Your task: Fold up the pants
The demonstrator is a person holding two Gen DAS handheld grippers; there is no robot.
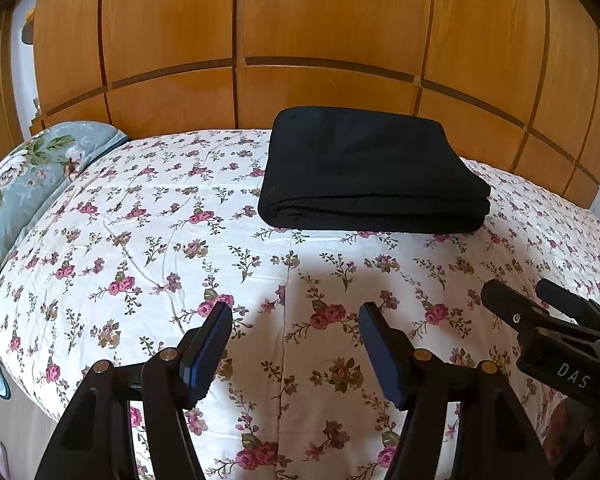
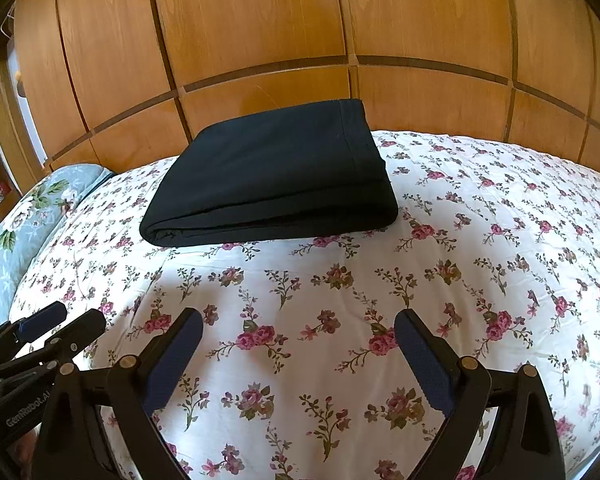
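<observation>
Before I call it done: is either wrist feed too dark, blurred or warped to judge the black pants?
Left wrist: sharp, evenly lit; fisheye bows the wooden panel wall, and the folded black pants show little fabric detail. Right wrist: equally sharp; soft gripper shadow on the floral white bedspread, hem stitching on the pants is readable.

pants [image 1: 370, 168]: black, folded into a flat layered rectangle
fold edge: rounded, facing the camera
place: flat on the bed, at 12 o'clock
</observation>
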